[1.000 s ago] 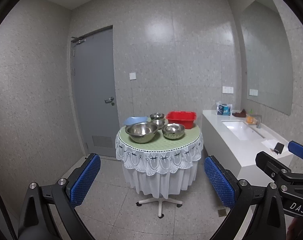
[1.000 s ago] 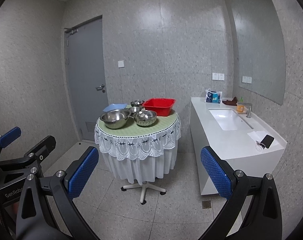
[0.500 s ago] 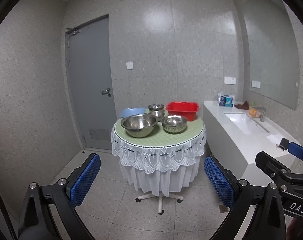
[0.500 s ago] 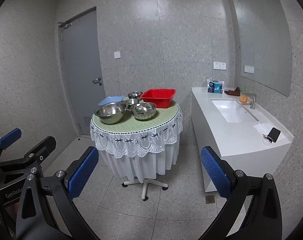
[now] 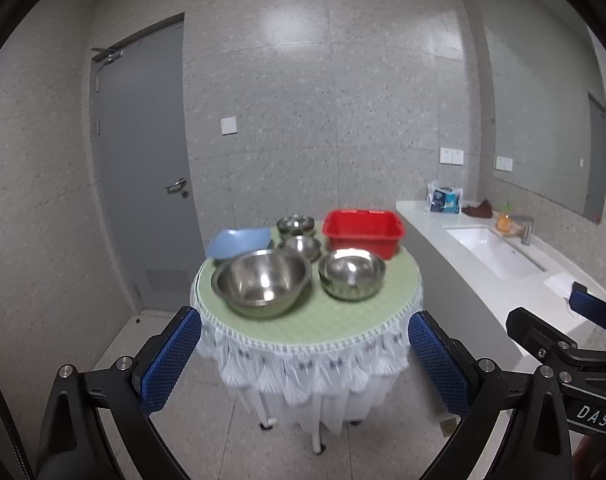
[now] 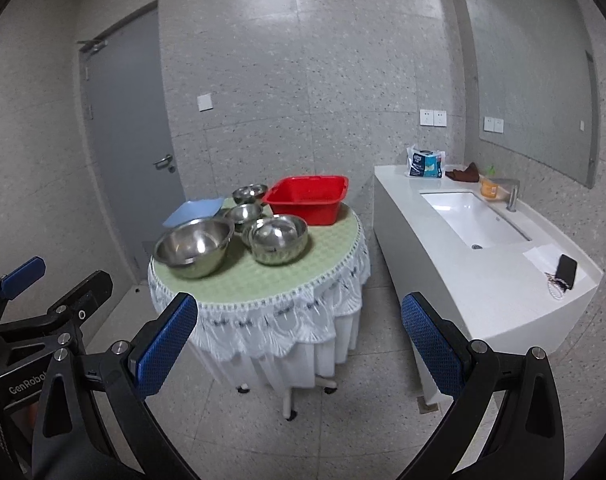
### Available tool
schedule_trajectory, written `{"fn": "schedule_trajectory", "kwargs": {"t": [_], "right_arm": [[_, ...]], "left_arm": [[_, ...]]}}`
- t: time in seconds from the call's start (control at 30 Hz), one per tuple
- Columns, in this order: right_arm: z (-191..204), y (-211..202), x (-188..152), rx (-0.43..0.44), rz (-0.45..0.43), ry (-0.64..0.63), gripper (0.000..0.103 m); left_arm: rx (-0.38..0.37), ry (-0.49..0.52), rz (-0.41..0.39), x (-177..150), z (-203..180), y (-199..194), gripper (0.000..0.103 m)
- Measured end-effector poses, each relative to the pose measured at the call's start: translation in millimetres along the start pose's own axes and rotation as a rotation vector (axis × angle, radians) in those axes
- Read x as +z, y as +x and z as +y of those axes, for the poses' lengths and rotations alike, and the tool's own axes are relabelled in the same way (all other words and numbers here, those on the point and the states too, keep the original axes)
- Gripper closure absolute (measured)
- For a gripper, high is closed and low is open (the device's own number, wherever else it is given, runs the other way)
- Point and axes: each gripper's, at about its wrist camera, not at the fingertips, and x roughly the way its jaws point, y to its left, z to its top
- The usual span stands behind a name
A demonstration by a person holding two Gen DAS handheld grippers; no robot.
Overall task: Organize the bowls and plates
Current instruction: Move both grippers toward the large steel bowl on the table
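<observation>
My right gripper is wide open and holds nothing. Just past its tips stands a round table with a white lace cloth. On it, nearest my left finger, sits a big metal bowl. A smaller metal bowl sits beside it. Behind them are two little bowls, a blue plate and a red tub. To my right is a white sink.

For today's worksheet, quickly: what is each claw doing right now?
Left claw: open, holding nothing, short of the table.
Right claw: open, holding nothing.
</observation>
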Motion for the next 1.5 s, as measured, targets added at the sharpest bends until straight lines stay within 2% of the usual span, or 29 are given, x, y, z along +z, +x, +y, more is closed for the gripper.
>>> {"fn": "schedule_trajectory", "kwargs": {"t": [0.2, 0.37, 0.5, 0.73, 1.0, 1.2, 1.5], "right_arm": [[29.3, 56.3, 23.6, 0.001, 0.023, 0.001, 0.0], [50.7, 100.7, 36.1, 0.042, 0.077, 0.002, 0.0], [68.9, 141.0, 42.8, 0.071, 0.125, -0.005, 0.0], [90.1, 217.0, 46.3, 0.147, 0.22, -0.01, 0.0], [107.2, 286.5, 47.8, 0.208, 0.33, -0.014, 0.0], [117.9, 322.0, 40.5, 0.195, 0.395, 0.002, 0.0], [140.6, 354.1, 31.9, 0.087, 0.412, 0.066, 0.0]], "left_arm": [[-0.001, -0.014, 0.011, 28.5, 52.0, 76.5, 0.001], [0.03, -0.043, 0.05, 40.4, 80.2, 116.4, 0.001], [0.067, -0.062, 0.087, 45.7, 79.0, 141.1, 0.001], [0.16, -0.081, 0.159, 60.1, 85.8, 213.0, 0.001], [0.199, -0.118, 0.258, 65.2, 98.0, 283.5, 0.001], [0.165, -0.095, 0.309, 64.7, 119.4, 331.7, 0.001], [0.025, -0.003, 0.353, 69.0, 165.5, 412.4, 0.002]]}}
